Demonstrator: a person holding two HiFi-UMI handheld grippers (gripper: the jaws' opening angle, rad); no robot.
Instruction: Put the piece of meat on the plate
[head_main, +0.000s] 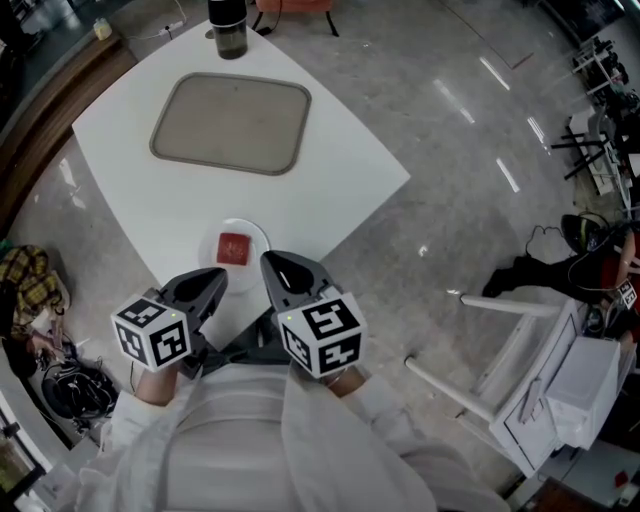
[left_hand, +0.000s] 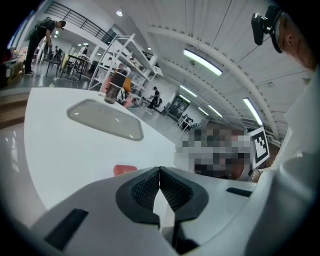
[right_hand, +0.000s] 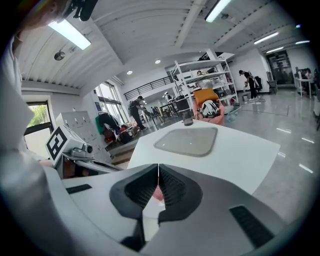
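A red square piece of meat (head_main: 234, 248) lies on a small white plate (head_main: 256, 238) near the front corner of the white table (head_main: 340, 170). My left gripper (head_main: 216, 277) hangs just short of the plate's near left side, jaws shut and empty. At the plate's near right my right gripper (head_main: 270, 262) is also shut with nothing in it. In the left gripper view the meat (left_hand: 124, 169) peeks over the closed jaws (left_hand: 160, 172). Through the right gripper's jaws (right_hand: 158, 170) a sliver of the meat (right_hand: 157, 193) shows.
A grey tray (head_main: 232, 122) lies at the table's middle, and a dark cup (head_main: 228, 27) stands at the far edge. A white chair frame (head_main: 520, 370) stands on the floor at right, bags (head_main: 60, 385) at left. The table corner ends just before the person.
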